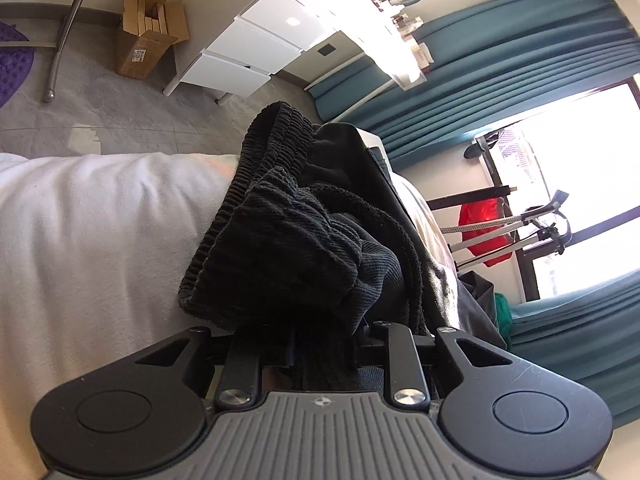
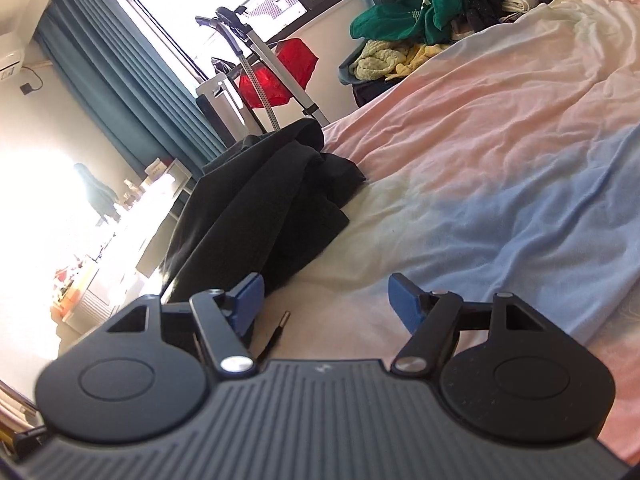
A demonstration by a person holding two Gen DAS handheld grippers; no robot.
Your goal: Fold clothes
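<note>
A black garment (image 1: 304, 224) with a ribbed elastic waistband lies bunched over the edge of the bed. My left gripper (image 1: 320, 344) is shut on its fabric, which covers both fingers. In the right wrist view the same black garment (image 2: 260, 196) is a crumpled heap at the bed's left edge. My right gripper (image 2: 326, 300) is open and empty, low over the sheet, with its left blue fingertip (image 2: 250, 292) just beside the garment's near edge.
The bed sheet (image 2: 500, 140) is pink, white and blue and wrinkled. A pile of green, yellow and black clothes (image 2: 432, 20) lies at the far end. A garment steamer (image 2: 260, 60), teal curtains (image 1: 520, 68), white drawers (image 1: 256, 48) and a cardboard box (image 1: 148, 32) stand around.
</note>
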